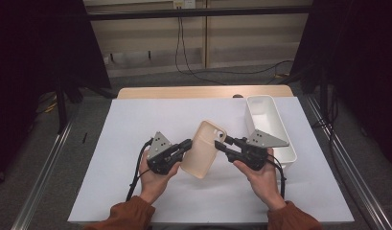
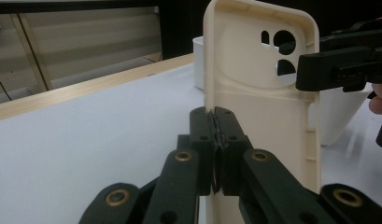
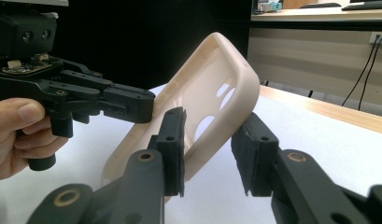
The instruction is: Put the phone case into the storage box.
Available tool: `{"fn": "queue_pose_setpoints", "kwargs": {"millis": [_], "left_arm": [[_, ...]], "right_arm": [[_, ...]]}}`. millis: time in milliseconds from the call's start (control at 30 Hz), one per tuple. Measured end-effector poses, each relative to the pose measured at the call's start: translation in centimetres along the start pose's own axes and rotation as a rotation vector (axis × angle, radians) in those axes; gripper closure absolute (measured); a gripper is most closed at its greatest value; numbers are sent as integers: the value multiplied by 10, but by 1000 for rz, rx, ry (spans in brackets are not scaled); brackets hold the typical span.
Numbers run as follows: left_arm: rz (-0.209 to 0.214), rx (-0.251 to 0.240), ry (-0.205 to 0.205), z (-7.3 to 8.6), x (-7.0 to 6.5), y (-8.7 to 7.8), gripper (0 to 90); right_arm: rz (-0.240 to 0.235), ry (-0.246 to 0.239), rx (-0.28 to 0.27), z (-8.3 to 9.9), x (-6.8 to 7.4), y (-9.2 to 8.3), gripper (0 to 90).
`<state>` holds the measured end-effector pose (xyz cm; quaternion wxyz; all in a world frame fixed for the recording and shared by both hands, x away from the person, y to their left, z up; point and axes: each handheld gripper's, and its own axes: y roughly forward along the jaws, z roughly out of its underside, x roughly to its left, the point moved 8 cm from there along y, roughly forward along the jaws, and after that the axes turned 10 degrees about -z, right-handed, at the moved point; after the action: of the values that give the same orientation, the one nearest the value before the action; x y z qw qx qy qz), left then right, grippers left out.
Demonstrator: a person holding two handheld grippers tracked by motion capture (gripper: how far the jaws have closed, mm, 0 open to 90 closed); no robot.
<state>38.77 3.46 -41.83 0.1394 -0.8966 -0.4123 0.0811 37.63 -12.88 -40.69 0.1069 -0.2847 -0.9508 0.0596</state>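
you have the cream phone case (image 1: 204, 149) lifted off the white sheet (image 1: 136, 143), tilted, in the middle of the table between your two hands. your left gripper (image 1: 184, 147) is clenched on the case's long left edge; in the left gripper view (image 2: 215, 140) its jaws sit pressed flat together on the thin rim. your right gripper (image 1: 221, 142) stands at the case's upper right edge beside the camera cutouts; in the right gripper view (image 3: 207, 154) one jaw lies against the case wall while the other stands clear of it, so that side is not clamped. free room lies to the left and toward you, where the sheet is bare out to its edges. to the right it is tighter: the white bin (image 1: 282, 139) stands just beside your right hand (image 1: 260, 172), running away from you along the sheet's right side. beyond the sheet a strip of wooden tabletop (image 1: 184, 92) shows, then grey floor, a trailing cable (image 1: 193, 72) and a pale panelled wall. dark screens (image 1: 40, 48) close in both sides of the table.
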Motion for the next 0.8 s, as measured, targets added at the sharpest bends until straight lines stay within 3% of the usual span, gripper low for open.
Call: {"fn": "queue_pose_setpoints", "kwargs": {"millis": [367, 800], "left_arm": [[8, 20, 17, 5, -4, 2, 874], [15, 33, 12, 8, -5, 5, 875]], "right_arm": [[-9, -5, -26, -4, 1, -3, 772], [-13, -17, -44, -6, 3, -3, 797]]}}
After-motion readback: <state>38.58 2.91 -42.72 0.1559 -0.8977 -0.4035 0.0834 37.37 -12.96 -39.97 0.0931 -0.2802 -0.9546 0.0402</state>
